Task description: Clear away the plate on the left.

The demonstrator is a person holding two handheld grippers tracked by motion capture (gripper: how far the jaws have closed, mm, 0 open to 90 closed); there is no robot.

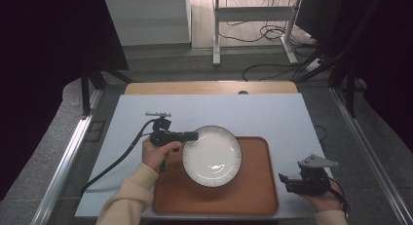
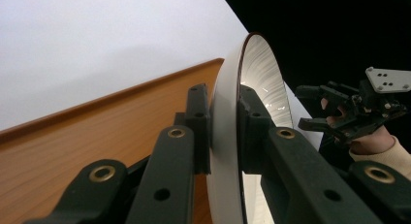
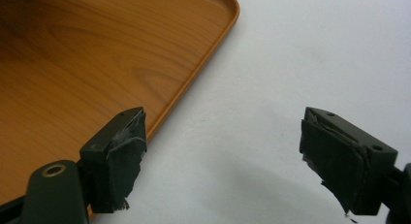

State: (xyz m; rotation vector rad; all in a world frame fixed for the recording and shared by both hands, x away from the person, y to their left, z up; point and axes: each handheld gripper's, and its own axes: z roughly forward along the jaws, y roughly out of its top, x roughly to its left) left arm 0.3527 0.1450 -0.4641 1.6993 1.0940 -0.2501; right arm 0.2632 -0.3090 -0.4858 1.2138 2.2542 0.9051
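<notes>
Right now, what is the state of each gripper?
Left gripper: closed on the rim of the plate.
Right gripper: open, holding nothing, beside the tray.

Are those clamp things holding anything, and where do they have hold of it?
The left hand-held gripper is pinching the white plate by its rim, over the wooden tray. The right hand-held gripper is open, holding nothing.

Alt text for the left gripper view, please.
The left gripper is shut on the rim of a white plate seen edge-on, one black jaw on each face. A wooden tray lies beneath at left, and the right gripper shows farther off, in a hand, at right.
</notes>
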